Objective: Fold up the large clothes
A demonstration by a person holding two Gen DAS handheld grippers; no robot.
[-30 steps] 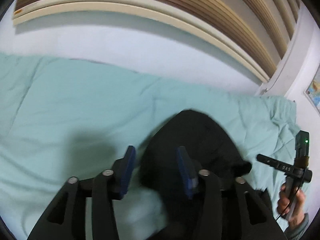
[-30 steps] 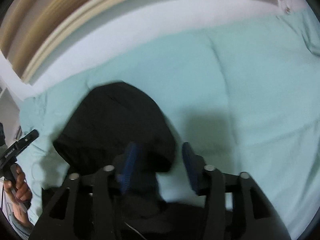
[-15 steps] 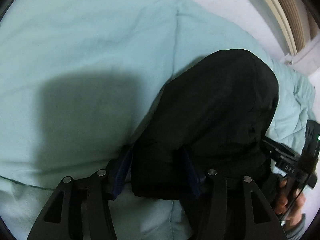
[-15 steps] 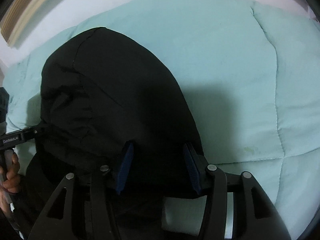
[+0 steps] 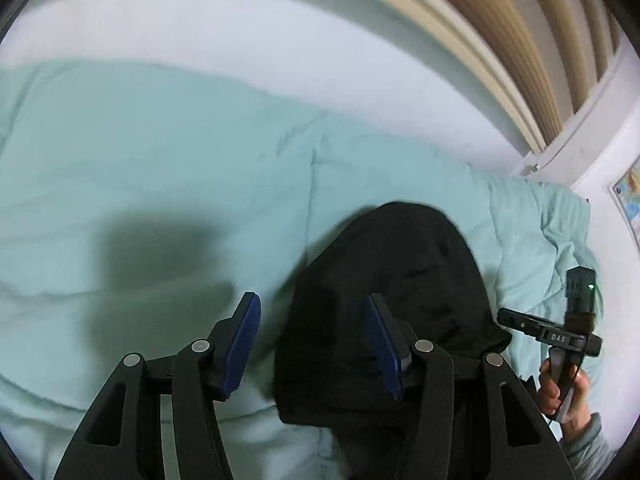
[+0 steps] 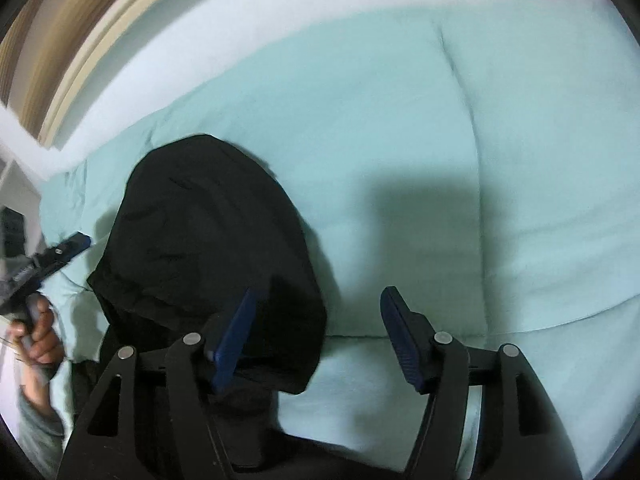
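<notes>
in the left wrist view we look down our left tongs [image 5: 314, 340] onto a pale green quilt [image 5: 168, 168] spread over a bed. the blue pads [image 5: 244, 340] stand spread apart; they have just been opening a little, and nothing is pinched. the left pad hangs over bare quilt, beside a dark shadow lying further left. the edge of a black garment [image 5: 396, 280] lies between the pads, nearer the right one, and whether that pad touches the cloth we cannot tell. the garment mounds up ahead and to the right of these tongs, resting on the quilt. further right, past the garment, a hand [image 5: 564, 392] in a grey sleeve holds the other tool. above the quilt runs a white wall [image 5: 240, 40], with wooden slats [image 5: 500, 20] at upper right.

in the right wrist view, the hand [image 6: 38, 336] with the left tool sits at far left. the black garment [image 6: 208, 248] lies left of and ahead of our right tongs [image 6: 320, 338], its rounded end pointing away from us. the left pad [image 6: 234, 344] shows in front of the dark cloth; the right pad is over bare quilt [image 6: 440, 140]. these jaws have just been opening and stand wide, and the garment's right edge reaches only partway into the gap, gripped by nothing. a shadow falls on the quilt ahead of the right pad.
</notes>
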